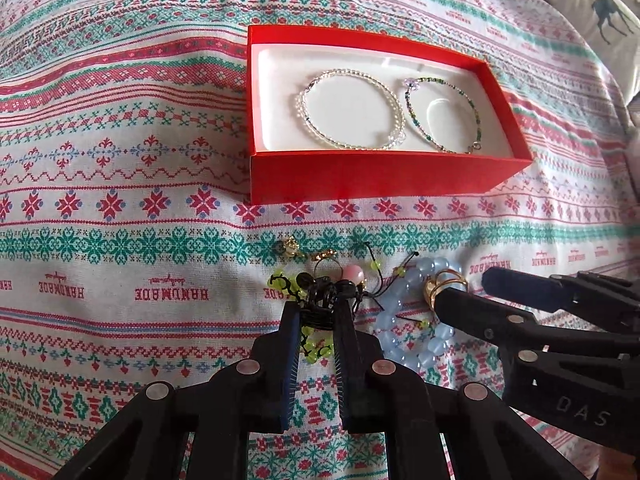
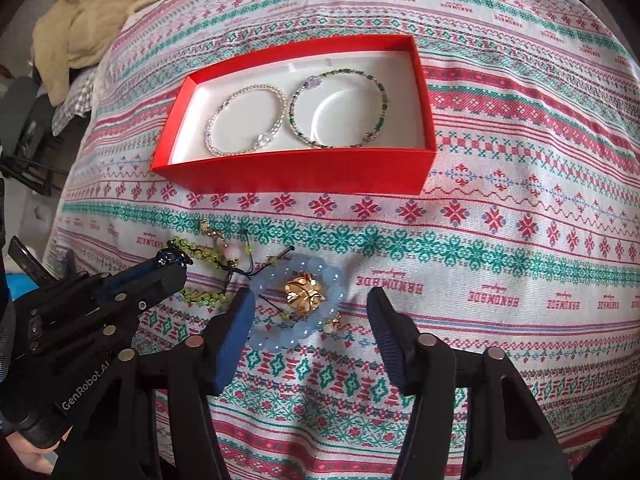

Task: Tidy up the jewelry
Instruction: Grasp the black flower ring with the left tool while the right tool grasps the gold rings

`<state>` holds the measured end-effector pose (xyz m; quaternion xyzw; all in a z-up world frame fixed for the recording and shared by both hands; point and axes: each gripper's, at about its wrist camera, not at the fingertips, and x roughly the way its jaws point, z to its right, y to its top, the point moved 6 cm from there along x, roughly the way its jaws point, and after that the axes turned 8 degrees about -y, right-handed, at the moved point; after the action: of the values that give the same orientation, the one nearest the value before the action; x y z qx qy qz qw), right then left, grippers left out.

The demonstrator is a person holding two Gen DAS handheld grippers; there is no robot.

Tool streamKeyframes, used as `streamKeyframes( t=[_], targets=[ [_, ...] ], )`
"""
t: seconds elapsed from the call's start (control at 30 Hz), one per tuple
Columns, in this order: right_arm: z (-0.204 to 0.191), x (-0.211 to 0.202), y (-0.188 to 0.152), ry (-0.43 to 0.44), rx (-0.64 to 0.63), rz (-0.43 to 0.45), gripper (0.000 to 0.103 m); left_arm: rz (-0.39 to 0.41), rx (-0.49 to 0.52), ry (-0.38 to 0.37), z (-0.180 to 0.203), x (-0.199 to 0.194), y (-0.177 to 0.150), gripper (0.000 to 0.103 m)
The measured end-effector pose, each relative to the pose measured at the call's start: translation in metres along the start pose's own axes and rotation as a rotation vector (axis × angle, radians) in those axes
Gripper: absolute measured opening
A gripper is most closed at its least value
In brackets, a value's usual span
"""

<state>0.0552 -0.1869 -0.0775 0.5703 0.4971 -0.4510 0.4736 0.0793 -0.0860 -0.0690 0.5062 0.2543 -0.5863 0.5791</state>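
Note:
A red box (image 1: pixel 360 176) (image 2: pixel 300 172) lies on the patterned cloth and holds a pearl bracelet (image 1: pixel 344 73) (image 2: pixel 248 89) and a green bead bracelet (image 1: pixel 476 108) (image 2: pixel 384 96). In front of it lies a tangle of jewelry. My left gripper (image 1: pixel 318 304) (image 2: pixel 172 262) is shut on a black-cord bracelet with lime beads (image 1: pixel 316 294) (image 2: pixel 200 254). My right gripper (image 2: pixel 310 304) (image 1: pixel 476 292) stands open, pointing down. Its fingers straddle a gold ring (image 2: pixel 306 294) (image 1: pixel 434 286), which rests on a pale blue bead bracelet (image 2: pixel 296 334) (image 1: pixel 400 312). Its pads do not press on either.
Small gold pieces (image 1: pixel 290 246) (image 2: pixel 208 228) and a pink bead (image 1: pixel 354 274) lie just beyond the tangle. A beige blanket (image 2: pixel 92 12) sits off the far left edge and a deer-print pillow (image 1: pixel 608 12) at the far right. A hand (image 2: pixel 24 448) holds the left gripper.

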Motion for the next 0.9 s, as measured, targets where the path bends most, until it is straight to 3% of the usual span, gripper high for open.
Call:
streamKeyframes(
  t=[0.13, 0.2, 0.27, 0.4, 0.67, 0.9],
  targets=[
    [-0.008, 0.011, 0.000, -0.014, -0.014, -0.016, 0.034, -0.010, -0.015, 0.004, -0.013, -0.004, -0.004, 0.011],
    [-0.010, 0.015, 0.002, -0.019, -0.019, -0.015, 0.017, -0.019, -0.025, 0.014, -0.020, -0.004, -0.006, 0.012],
    [-0.012, 0.016, 0.006, -0.017, -0.012, -0.009, 0.013, -0.026, -0.041, 0.019, -0.026, -0.006, -0.008, 0.012],
    [-0.017, 0.010, 0.011, -0.003, -0.009, 0.010, 0.012, -0.012, -0.064, 0.003, -0.034, -0.014, -0.006, 0.021],
    [-0.017, -0.003, 0.013, 0.009, -0.016, 0.050, 0.012, -0.024, -0.059, 0.001, -0.024, 0.000, -0.002, 0.022],
    [-0.007, -0.004, 0.012, 0.004, 0.009, 0.047, 0.012, -0.036, 0.047, 0.013, 0.005, 0.004, -0.005, 0.021]
  ],
)
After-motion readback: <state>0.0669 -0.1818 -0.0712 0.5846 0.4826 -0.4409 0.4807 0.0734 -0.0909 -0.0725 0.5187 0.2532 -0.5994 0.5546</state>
